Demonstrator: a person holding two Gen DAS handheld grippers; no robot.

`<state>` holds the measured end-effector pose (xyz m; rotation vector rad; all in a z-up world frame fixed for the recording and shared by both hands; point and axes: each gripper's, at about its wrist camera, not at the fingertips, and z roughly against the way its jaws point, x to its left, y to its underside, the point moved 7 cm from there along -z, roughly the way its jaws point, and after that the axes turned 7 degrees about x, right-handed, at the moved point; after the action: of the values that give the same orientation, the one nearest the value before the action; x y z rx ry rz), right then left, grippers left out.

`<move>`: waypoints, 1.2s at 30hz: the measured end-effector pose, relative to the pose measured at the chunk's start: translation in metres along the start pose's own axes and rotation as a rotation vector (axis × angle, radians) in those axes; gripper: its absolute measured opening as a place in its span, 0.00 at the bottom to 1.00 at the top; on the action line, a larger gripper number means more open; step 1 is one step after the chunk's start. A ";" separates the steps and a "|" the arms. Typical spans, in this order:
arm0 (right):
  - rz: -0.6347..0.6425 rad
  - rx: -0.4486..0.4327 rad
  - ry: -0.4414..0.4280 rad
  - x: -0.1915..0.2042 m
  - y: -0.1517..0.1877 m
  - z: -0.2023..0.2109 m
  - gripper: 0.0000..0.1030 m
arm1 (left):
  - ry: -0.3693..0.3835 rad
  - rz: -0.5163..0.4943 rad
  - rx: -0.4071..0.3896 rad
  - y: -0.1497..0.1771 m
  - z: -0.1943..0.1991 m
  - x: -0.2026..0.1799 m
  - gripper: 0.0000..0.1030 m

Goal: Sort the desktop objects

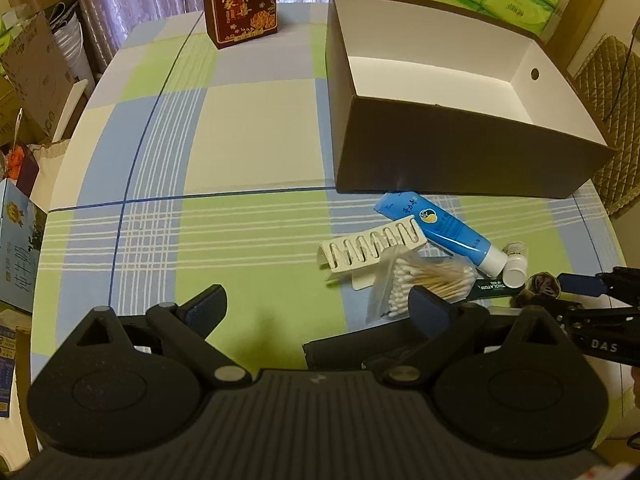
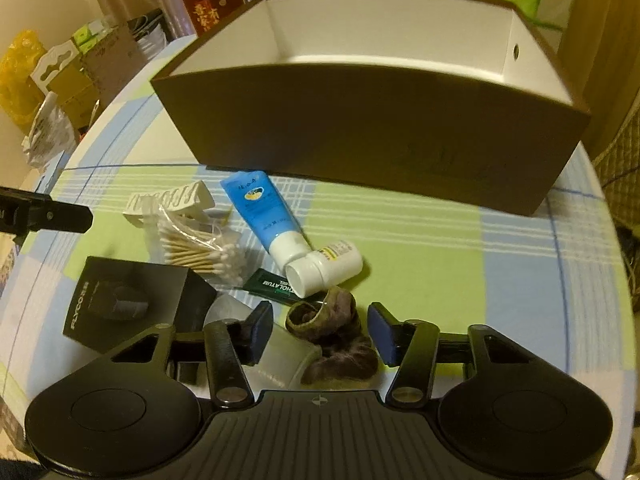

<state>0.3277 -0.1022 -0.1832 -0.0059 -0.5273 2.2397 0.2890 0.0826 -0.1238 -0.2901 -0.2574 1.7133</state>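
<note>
- Nothing has been sorted yet, as far as the two views show: the large brown box (image 2: 372, 120) with white inner walls stands at the far side of the table, and the part of its inside you can see holds nothing.
- Every item lies on the checked tablecloth (image 1: 248, 128) in one loose cluster in front of the box.
- In the cluster: a blue tube (image 2: 264, 216) with a white cap, nearest the box wall; a small white bottle (image 2: 324, 266) on its side, touching the tube's cap; a bag of cotton swabs (image 2: 200, 248); a white slotted holder (image 2: 172, 200) partly under that bag; a dark green sachet (image 2: 272, 290); a black carton (image 2: 128, 300); a brownish scrunchie (image 2: 336, 340).
- Your right gripper (image 2: 320, 330) sits low, its jaws spread on either side of the scrunchie, not yet closed on it. I judge this to be the first pick in hand.
- Your left gripper (image 1: 318, 304) hovers near the left side of the cluster with its jaws spread wide, holding nothing; the swab bag is just beyond its right finger.
- What remains: all seven items still need moving to the box.
- A red upright carton (image 1: 242, 0) stands well apart at the far edge; whether it counts as part of the sorting I cannot tell.
</note>
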 end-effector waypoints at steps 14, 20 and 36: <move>-0.148 -0.013 0.053 -0.047 0.010 0.024 0.14 | 0.041 -0.019 0.025 -0.016 -0.030 -0.024 0.93; -0.212 -0.013 0.101 -0.076 0.016 0.029 0.14 | 0.026 -0.020 0.041 -0.029 -0.047 -0.035 0.93; -0.203 -0.017 0.102 -0.078 0.013 0.025 0.14 | -0.005 -0.017 0.022 -0.035 -0.072 -0.011 0.83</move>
<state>0.3659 -0.1761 -0.1782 -0.0716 -0.4701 2.0251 0.3474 0.0776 -0.1792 -0.2668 -0.2440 1.6996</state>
